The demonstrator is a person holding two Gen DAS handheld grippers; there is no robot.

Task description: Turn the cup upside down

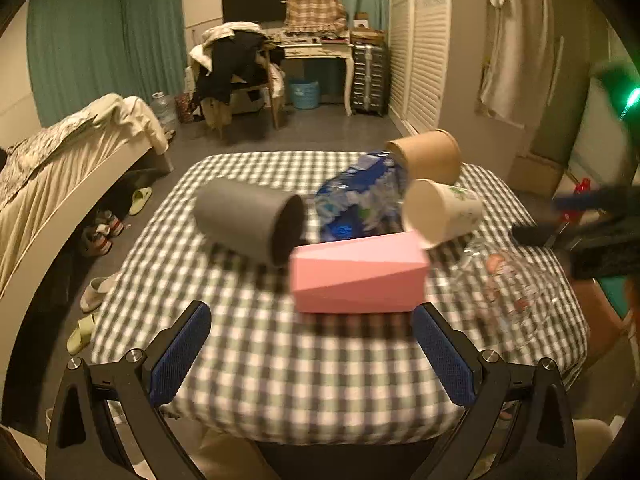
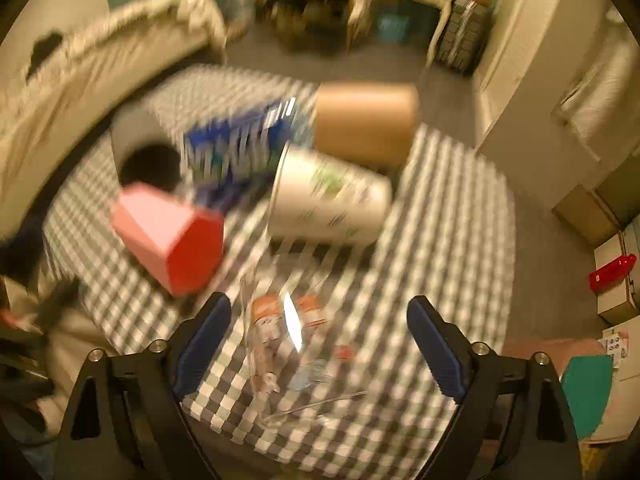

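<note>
A clear glass cup [image 2: 288,344] lies on its side on the checked tablecloth [image 2: 440,208], between the spread fingers of the right gripper [image 2: 319,348], which touch nothing. The left gripper [image 1: 312,354] also gapes wide and empty, just short of a pink faceted cup [image 1: 358,278] lying sideways

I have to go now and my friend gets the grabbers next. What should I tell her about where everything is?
Left gripper: open, empty, hovering before the pink cup.
Right gripper: open, empty, over the clear glass.
All cups lie on their sides on the checked table: grey cup at left, pink in the middle, white cup and brown cup further back, the glass at right. A blue wrapper sits among them.
Done: nothing flipped.
Left: pick a cup, grip it, stand it mouth down.
</note>
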